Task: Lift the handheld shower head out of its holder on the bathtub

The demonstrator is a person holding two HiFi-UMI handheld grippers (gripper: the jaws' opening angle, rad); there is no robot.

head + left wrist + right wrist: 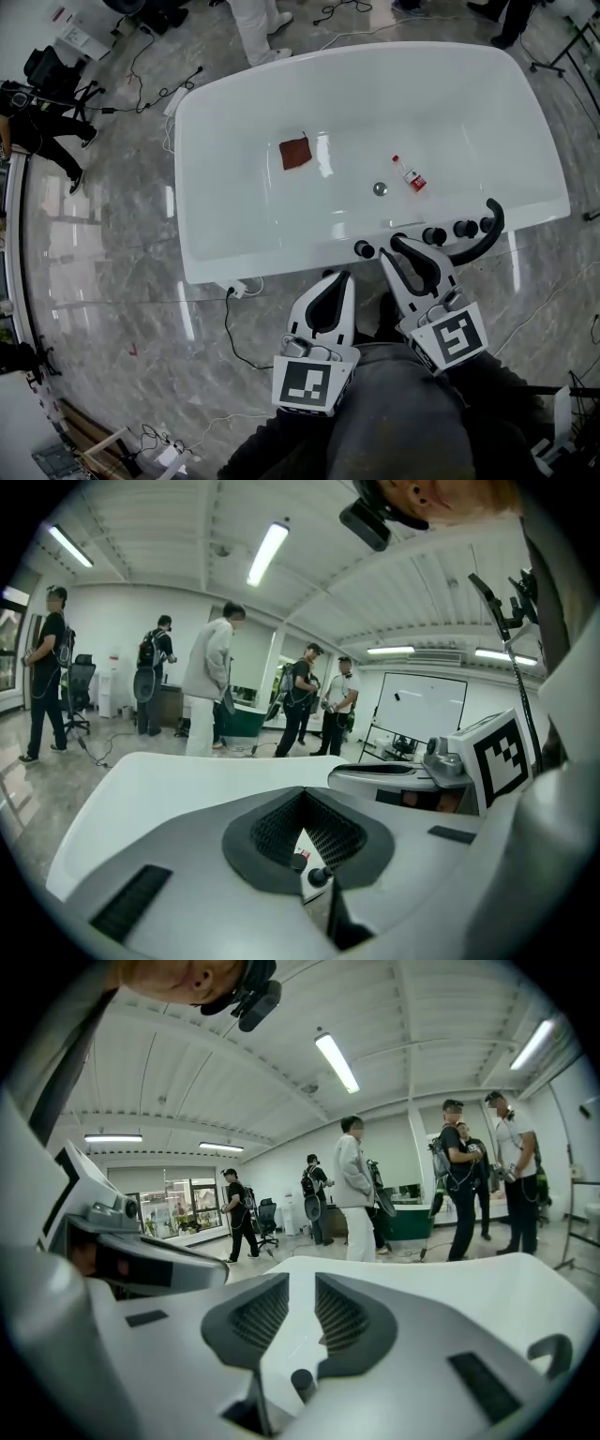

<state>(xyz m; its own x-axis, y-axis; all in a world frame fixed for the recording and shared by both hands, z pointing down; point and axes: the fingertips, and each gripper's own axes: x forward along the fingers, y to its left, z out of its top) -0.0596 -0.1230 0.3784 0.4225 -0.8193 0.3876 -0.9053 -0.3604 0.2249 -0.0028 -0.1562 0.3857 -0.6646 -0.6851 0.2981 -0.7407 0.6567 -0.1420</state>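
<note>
The black handheld shower head curves up from the near rim of the white bathtub, beside a row of black knobs. My right gripper points at the rim just left of it, open, with nothing between its pads. In the right gripper view the gripper shows a clear gap, with one black knob seen low through it. My left gripper hangs short of the rim, left of the right one. Its tips meet, shut on nothing.
Inside the tub lie a red cloth, a small bottle and the drain. A cable and plug trail on the marble floor by the tub's near left corner. People stand beyond the tub.
</note>
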